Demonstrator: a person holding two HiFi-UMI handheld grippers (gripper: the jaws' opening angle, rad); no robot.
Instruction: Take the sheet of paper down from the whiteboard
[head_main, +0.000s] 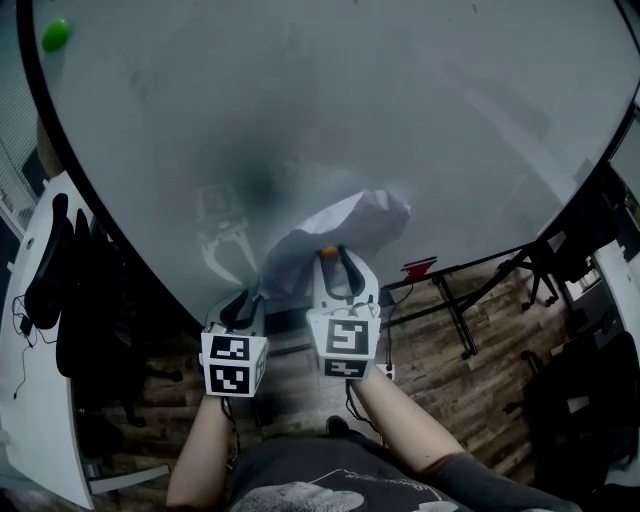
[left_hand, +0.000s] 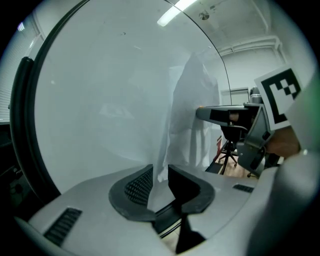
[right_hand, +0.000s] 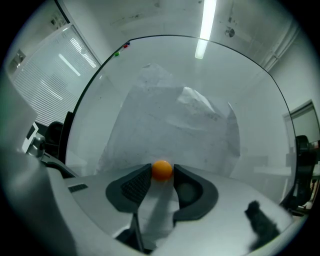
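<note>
Creased white sheet of paper (head_main: 345, 228): matte and crumpled, bulging off the large glossy white whiteboard (head_main: 420, 110) with its thin black rim. It sits dead centre in the head view. Wrinkles run across it, and a folded peak points to 12 o'clock.

Small smooth orange round magnet (right_hand: 162, 169) sits at the sheet's lower edge, 6 o'clock of the paper.

Right tool (right_hand: 162, 173): dark pads, one of them ribbed, touch the magnet on both sides. It's pinching the magnet with the jaws wide.

Left tool (left_hand: 160, 171): jaws stand a narrow gap apart. The sheet's lower corner hangs between them, lying against the ribbed left pad. No clear squeeze visible. That corner is at 7 o'clock of the sheet in the head view.

Small green round magnet (head_main: 55, 35) is on the board at 10 o'clock, well apart from the paper. Wood-plank floor (head_main: 450, 350) shows below at 5 o'clock.
</note>
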